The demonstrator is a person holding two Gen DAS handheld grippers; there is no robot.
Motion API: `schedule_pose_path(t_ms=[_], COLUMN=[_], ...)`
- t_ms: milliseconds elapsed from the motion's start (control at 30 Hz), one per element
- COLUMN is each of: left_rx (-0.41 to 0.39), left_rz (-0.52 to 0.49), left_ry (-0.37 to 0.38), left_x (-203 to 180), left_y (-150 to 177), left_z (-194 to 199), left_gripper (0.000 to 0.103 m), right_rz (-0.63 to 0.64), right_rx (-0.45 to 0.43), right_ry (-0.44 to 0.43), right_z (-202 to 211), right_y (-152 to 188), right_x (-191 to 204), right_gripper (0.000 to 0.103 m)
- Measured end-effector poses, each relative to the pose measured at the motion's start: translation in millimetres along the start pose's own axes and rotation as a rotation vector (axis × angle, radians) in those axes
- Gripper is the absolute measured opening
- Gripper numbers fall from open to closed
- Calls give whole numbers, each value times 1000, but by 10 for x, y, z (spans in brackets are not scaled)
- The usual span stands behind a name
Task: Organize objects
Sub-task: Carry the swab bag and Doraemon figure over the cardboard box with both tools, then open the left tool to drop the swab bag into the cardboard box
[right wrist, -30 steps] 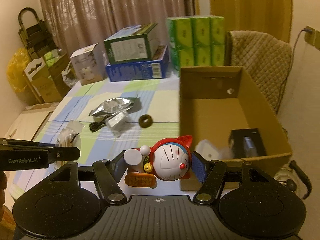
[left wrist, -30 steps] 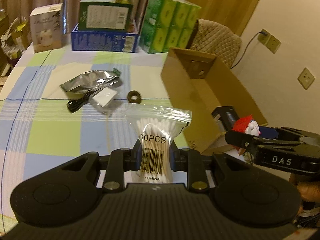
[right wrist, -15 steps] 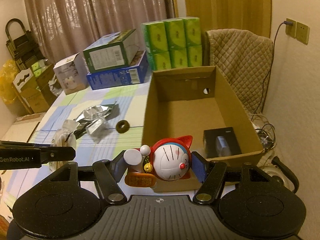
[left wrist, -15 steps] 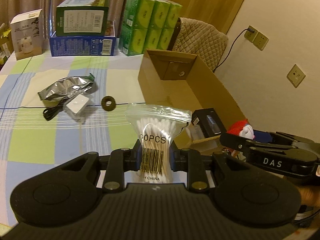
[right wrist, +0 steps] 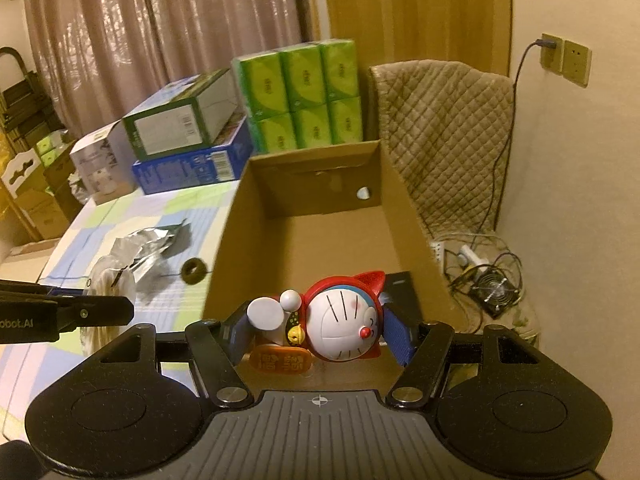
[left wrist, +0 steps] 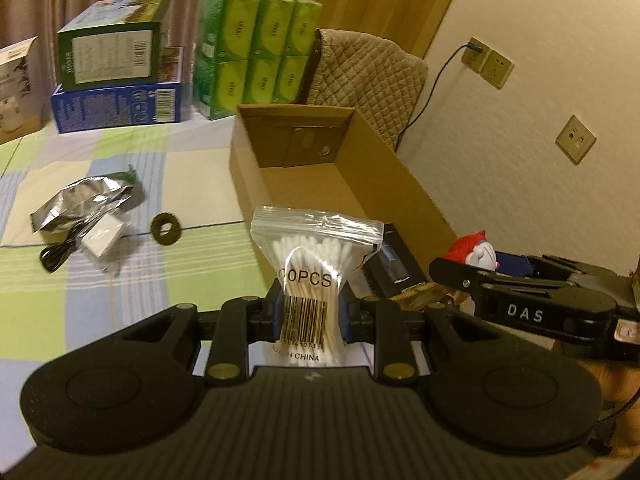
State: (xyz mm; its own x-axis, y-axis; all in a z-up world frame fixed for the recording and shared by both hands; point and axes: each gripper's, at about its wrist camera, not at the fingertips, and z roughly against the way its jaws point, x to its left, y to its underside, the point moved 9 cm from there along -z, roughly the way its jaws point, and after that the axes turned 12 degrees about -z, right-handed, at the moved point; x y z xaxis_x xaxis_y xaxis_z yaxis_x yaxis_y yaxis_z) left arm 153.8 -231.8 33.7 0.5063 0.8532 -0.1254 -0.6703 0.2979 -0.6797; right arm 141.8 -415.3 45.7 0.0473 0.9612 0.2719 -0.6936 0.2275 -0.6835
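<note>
We log the left gripper [left wrist: 308,314] pinching a clear zip bag of white cotton swabs [left wrist: 314,276] just before the near end of the open brown cardboard box [left wrist: 400,184]. Right gripper [right wrist: 316,334] clamps a red-hooded blue-and-white cat figurine [right wrist: 340,326] over that near end — a black rectangular case [left wrist: 390,262] lies inside.

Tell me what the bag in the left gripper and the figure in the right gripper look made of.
Bag of cotton swabs: thin clear plastic film, glossy, with a zip strip on top; the white swabs show through. Cat figure: probably hard moulded plastic, smooth and slightly shiny, with painted red and white areas.
</note>
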Motion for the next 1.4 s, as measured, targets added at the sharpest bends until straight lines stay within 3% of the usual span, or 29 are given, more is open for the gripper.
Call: schedule_pose_path(t_ms=[667, 700, 767, 1400], left_rx=[9, 2, -15, -25], left_rz=[-19, -21, -23, 26], left_ry=[50, 55, 43, -21], left_x=[-226, -231, -216, 95], left_y=[-381, -392, -418, -235], left_z=[-648, -661, -679, -454], left_gripper=[22, 23, 51, 53], right_rz=[-43, -43, -44, -41], right_rx=[17, 17, 18, 22], right_ry=[28, 27, 27, -3], right_z=[-364, -367, -373, -404], right_y=[-218, -219, -221, -201], right_x=[-363, -367, -370, -216], right_gripper=[64, 64, 64, 64])
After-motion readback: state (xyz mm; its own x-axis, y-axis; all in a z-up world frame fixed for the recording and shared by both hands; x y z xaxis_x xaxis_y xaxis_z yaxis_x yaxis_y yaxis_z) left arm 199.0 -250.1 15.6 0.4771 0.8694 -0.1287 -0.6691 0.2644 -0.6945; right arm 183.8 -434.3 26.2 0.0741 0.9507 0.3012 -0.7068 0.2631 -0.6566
